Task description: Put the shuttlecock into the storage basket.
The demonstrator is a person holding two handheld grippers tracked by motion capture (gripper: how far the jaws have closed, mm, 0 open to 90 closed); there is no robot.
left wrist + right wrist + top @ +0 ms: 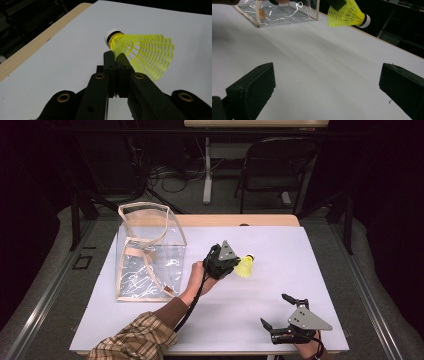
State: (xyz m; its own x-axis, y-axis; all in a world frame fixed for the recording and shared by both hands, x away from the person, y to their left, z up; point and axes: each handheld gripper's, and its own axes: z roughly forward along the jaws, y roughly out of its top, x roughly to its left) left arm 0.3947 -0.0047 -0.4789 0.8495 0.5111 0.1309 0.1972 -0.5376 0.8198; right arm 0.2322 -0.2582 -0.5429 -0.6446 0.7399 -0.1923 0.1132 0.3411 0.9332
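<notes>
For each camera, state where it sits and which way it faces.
High view: above the near edge, facing forward and down at the table; forearm, left gripper, right gripper.
Left gripper view: on that gripper, along shut jaws pinching the shuttlecock.
Right gripper view: low, across the table between open jaws.
Shared: shuttlecock, clear bag.

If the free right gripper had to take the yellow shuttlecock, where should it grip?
Probably the white cork end, coming from the far table edge side. It is the solid, round part and sticks out clear, while the left gripper is pinching the soft mesh skirt of the shuttlecock.
</notes>
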